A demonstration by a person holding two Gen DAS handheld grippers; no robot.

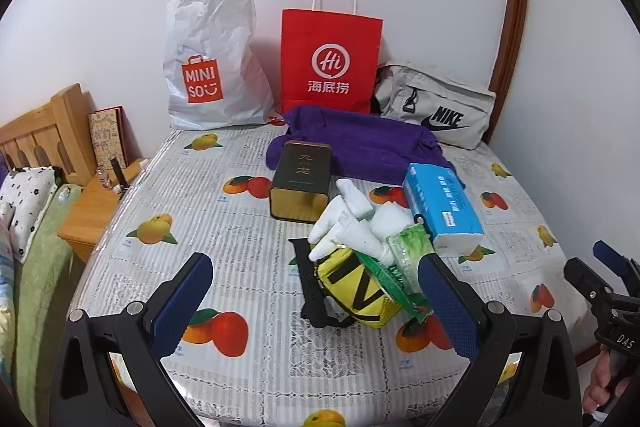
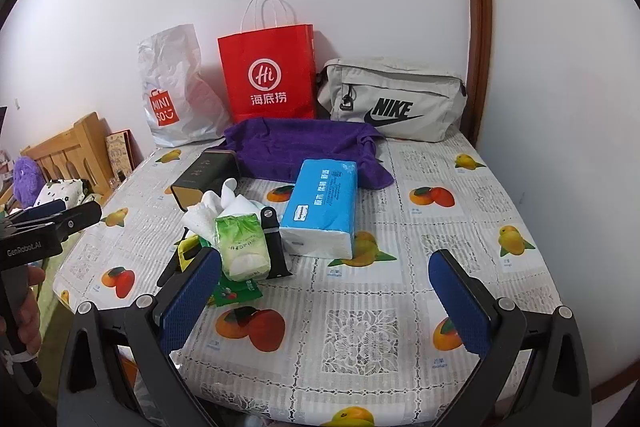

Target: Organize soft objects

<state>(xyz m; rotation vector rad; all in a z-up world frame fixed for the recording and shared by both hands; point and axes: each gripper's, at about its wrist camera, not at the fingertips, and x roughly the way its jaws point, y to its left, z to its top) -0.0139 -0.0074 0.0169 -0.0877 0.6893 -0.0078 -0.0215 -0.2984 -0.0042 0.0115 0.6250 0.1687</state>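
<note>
A purple towel (image 1: pixel 360 143) (image 2: pixel 296 147) lies crumpled at the back of the table. In front of it sit a blue tissue pack (image 1: pixel 440 207) (image 2: pixel 324 203), a green tissue pack (image 2: pixel 240 239) (image 1: pixel 412 251), white socks (image 1: pixel 352 219) (image 2: pixel 216 207) and a yellow pouch (image 1: pixel 356 287). My left gripper (image 1: pixel 316 303) is open, hovering low over the table's near side, with the yellow pouch between its fingers but untouched. My right gripper (image 2: pixel 324 303) is open over bare tablecloth, right of the pile.
A white Miniso bag (image 1: pixel 208 67), a red paper bag (image 1: pixel 330 59) and a grey Nike bag (image 1: pixel 436 107) stand against the wall. A dark tin box (image 1: pixel 300 179) and a black watch strap (image 2: pixel 274 247) lie by the pile. A wooden nightstand (image 1: pixel 92 203) stands left.
</note>
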